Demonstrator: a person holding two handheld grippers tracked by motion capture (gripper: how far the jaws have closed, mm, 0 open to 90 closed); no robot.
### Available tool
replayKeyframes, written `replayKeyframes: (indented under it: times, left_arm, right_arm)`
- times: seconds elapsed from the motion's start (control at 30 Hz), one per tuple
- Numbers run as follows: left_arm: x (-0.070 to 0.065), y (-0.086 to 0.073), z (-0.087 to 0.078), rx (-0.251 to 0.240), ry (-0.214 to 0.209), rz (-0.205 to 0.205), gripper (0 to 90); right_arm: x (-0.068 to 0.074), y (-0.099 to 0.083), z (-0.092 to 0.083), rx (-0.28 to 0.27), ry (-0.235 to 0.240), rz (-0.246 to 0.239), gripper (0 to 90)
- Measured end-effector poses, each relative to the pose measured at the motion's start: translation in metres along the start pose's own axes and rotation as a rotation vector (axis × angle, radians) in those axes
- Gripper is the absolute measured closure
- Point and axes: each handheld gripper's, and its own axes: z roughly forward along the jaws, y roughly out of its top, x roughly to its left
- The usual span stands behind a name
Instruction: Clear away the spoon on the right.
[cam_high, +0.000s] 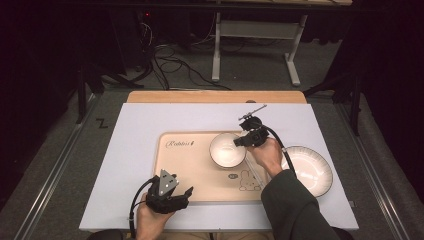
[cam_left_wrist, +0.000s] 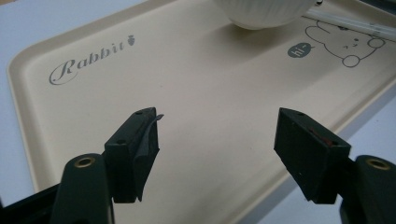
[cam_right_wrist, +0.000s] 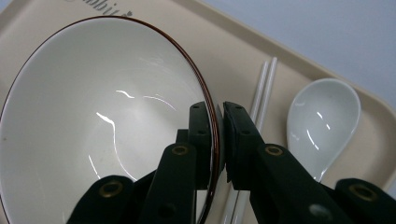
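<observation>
White board (cam_high: 135, 150) on wood table (cam_high: 215, 96), grey floor, R gripper (cam_right_wrist: 218, 140) clamping bowl (cam_right_wrist: 93, 121) rim over tray (cam_left_wrist: 210, 116), L gripper (cam_left_wrist: 217, 154) wide open

glossy white ceramic bowl (cam_right_wrist: 93, 116) and spoon (cam_right_wrist: 322, 121); smooth matt beige plastic tray (cam_left_wrist: 210, 116).

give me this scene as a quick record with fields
work in hand: right tool shut on rim of white bowl
left tool: open, nothing held, over near edge of tray
tray holds: bowl, white chopsticks, white spoon
plate: on table, right of tray
table: white board
</observation>
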Motion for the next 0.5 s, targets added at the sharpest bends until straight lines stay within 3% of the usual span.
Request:
replayKeyframes:
  times: [0.5]
  left_arm:
    - [0.006,-0.003,-0.011,-0.004,0.044,-0.008,30.9]
  right_arm:
    - [-0.003,0.018,0.019,0.013,0.016,0.027,83.5]
